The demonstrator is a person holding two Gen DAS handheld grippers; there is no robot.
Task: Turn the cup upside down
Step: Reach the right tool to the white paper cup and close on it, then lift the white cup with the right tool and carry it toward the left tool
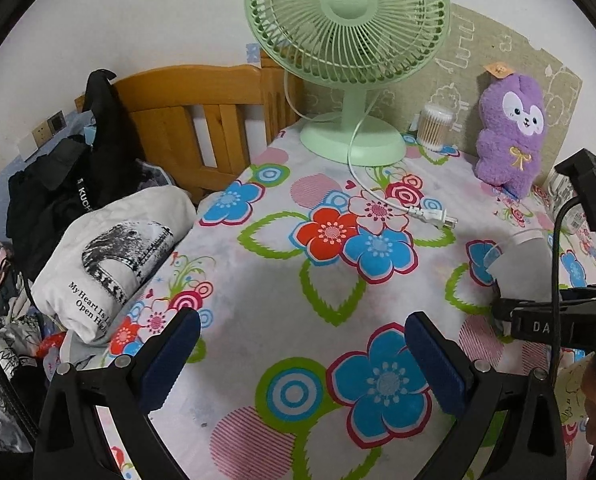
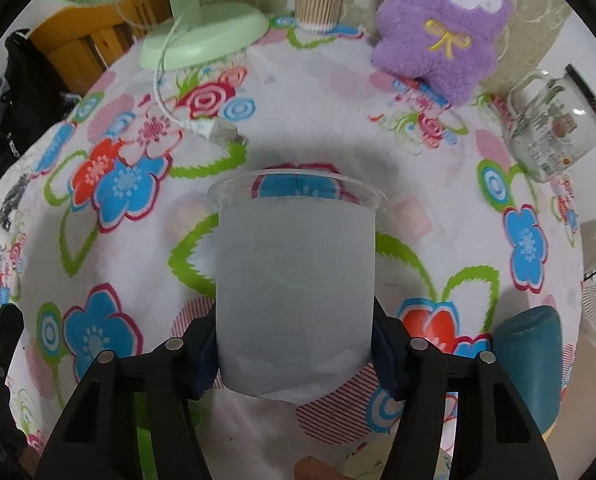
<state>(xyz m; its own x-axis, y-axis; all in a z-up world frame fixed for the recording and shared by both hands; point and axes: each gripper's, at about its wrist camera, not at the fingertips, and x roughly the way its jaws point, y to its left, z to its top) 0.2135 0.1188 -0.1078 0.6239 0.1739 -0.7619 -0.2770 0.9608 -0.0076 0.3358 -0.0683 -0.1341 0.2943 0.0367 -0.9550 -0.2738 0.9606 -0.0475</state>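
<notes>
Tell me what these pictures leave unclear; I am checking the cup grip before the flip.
- Frosted translucent plastic cup: its base, right wrist view, hidden between the right gripper pads.
- Same cup, left wrist view: lower part hidden behind the right gripper's black body.
- Clear glass jar: label print too small.
- Green desk fan: top cut off.

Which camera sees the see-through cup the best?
The right wrist view. There the frosted translucent plastic cup fills the middle, rim pointing away, clamped in the right gripper. The left wrist view shows only a small part of it near the right edge, partly hidden behind the other gripper and its cable.
</notes>
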